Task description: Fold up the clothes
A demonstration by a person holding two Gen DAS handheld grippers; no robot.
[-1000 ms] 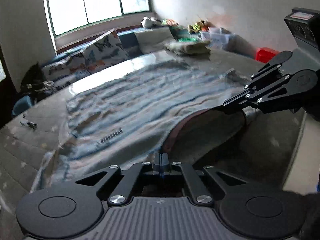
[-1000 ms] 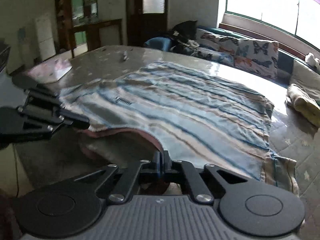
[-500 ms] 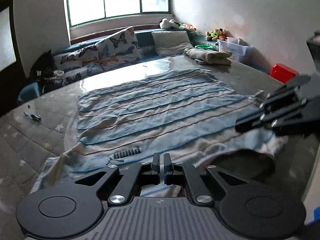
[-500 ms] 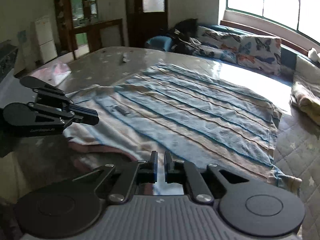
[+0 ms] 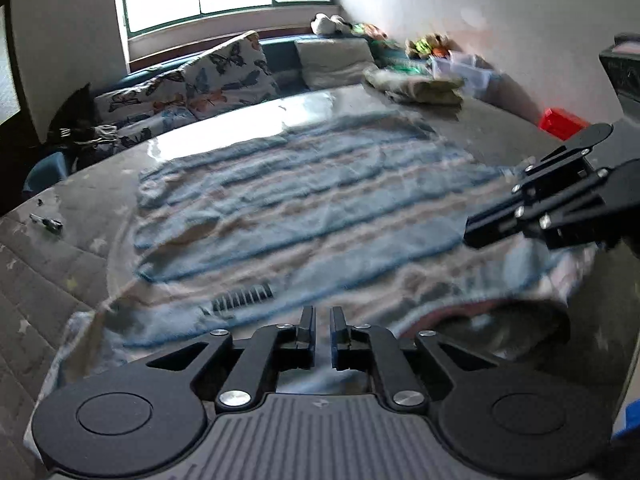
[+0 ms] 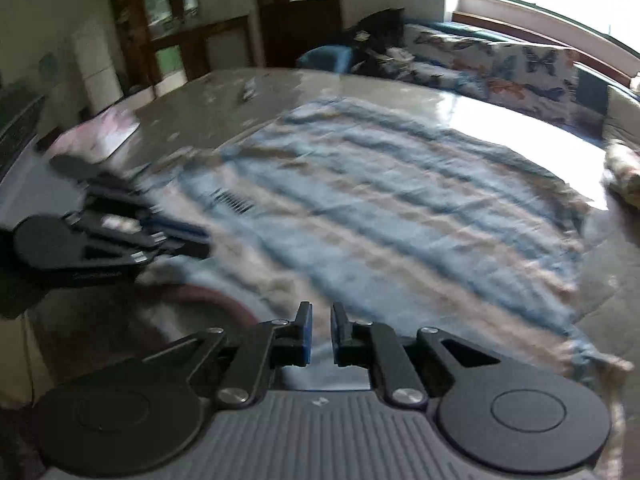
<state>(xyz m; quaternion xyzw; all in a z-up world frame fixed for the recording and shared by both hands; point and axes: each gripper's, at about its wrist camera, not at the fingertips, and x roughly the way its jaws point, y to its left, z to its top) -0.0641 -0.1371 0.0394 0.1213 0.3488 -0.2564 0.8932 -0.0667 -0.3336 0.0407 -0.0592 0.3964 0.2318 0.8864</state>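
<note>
A blue and beige striped shirt (image 5: 304, 208) lies spread flat on the grey table (image 5: 48, 264), collar edge nearest me; it also shows in the right wrist view (image 6: 400, 208). My left gripper (image 5: 322, 322) hovers over the shirt's near edge, jaws a little apart, holding nothing. My right gripper (image 6: 321, 320) hovers over the same near edge to the right, jaws a little apart and empty. Each gripper shows in the other's view: the right one (image 5: 560, 204) and the left one (image 6: 120, 236).
A folded garment (image 5: 420, 88) lies at the table's far right. Butterfly cushions (image 5: 192, 80) line a window bench behind. A small dark object (image 5: 46, 222) lies at far left. A red box (image 5: 562, 122) and storage bins stand by the right wall.
Both grippers, shut on the shirt's near edge a second ago, have opened and let it go. The shirt now lies flat. Both views are blurred by motion.
</note>
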